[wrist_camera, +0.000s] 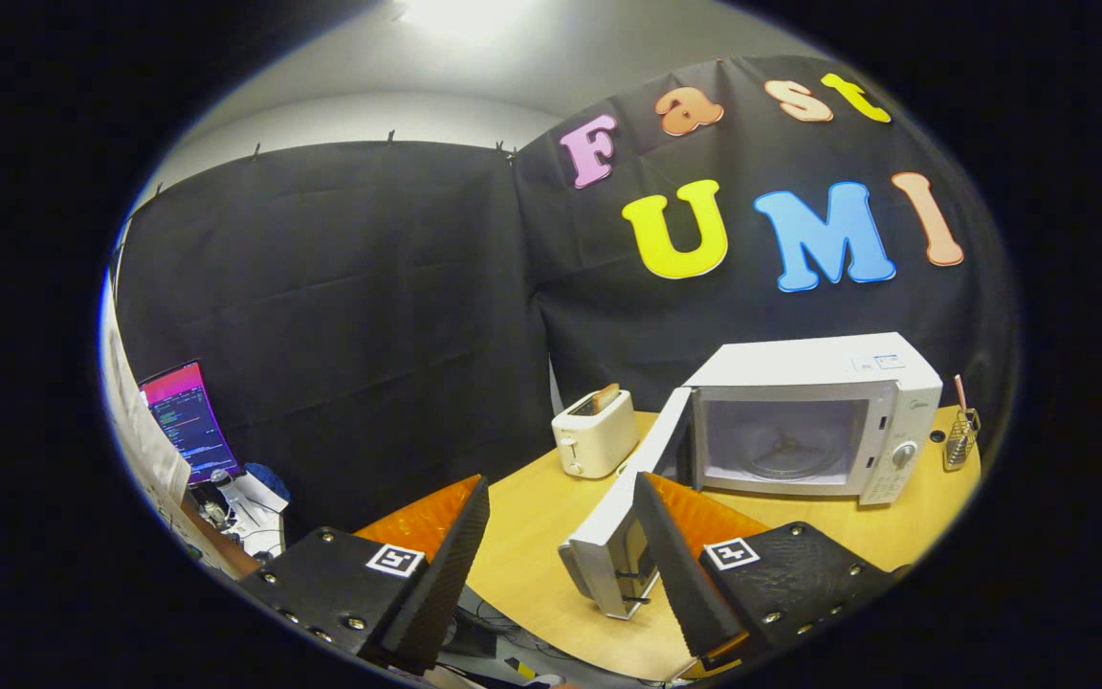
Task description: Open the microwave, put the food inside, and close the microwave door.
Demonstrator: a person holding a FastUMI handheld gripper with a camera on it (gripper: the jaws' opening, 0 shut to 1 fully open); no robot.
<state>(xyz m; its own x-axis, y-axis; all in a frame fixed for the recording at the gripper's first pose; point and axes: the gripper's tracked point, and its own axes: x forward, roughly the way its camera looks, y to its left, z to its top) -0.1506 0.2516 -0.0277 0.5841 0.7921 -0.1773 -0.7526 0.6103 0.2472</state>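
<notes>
Black cloth walled the booth behind a wooden tabletop (532, 536). On it, beyond the fingers, stood the white microwave (814, 421), its door (623, 507) already swung wide on its left hinge, the cavity bare with the turntable showing. That door reached back toward the tongs (561, 565), its free edge just ahead of the right finger. I judged it stiff and light on its hinge; a push on the outer face near the free edge should shut it. Left of the microwave sat a white toaster (594, 435) with a slice of toast (606, 396) standing in its slot, likely the food: light, rigid, crumbly, best pinched by its flat faces. The tongs stood open, holding nothing. Small print on the microwave was too small to read.
</notes>
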